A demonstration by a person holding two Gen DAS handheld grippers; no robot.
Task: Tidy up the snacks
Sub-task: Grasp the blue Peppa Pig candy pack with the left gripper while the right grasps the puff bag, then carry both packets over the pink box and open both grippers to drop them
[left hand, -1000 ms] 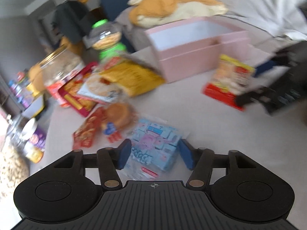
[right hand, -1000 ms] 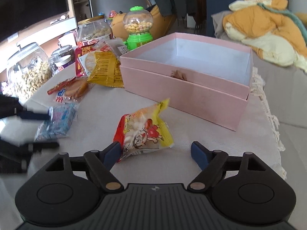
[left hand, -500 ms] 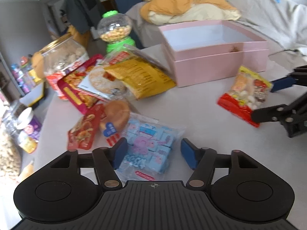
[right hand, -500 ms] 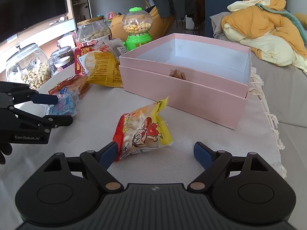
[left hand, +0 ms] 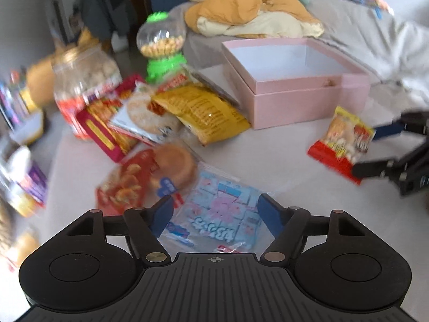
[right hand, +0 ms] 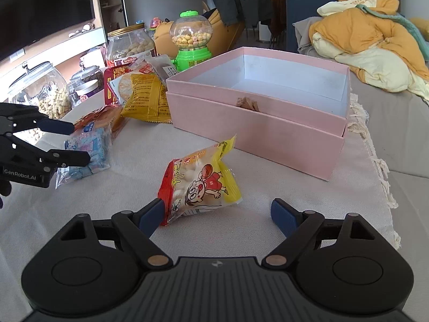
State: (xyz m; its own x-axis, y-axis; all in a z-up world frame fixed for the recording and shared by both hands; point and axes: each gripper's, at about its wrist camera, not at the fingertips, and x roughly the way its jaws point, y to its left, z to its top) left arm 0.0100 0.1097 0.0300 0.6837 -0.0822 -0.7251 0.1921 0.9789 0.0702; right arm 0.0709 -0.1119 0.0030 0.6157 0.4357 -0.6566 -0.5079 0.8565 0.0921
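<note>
The pink box (right hand: 257, 112) sits open near the far right edge of the cloth (right hand: 187, 230), where the fringe hangs down. Bare cloth lies between the box and the two packs. A heap of snacks (left hand: 166, 112) crowds the left side by the jars (right hand: 128, 45).

The left gripper (left hand: 215, 212) is low over the cloth with its fingers spread wide on both sides of the blue pack (left hand: 222, 214). The right gripper (right hand: 217, 214) is also spread wide, low and level. The yellow pack (right hand: 199, 185) stands between its fingers, touching the left one.
</note>
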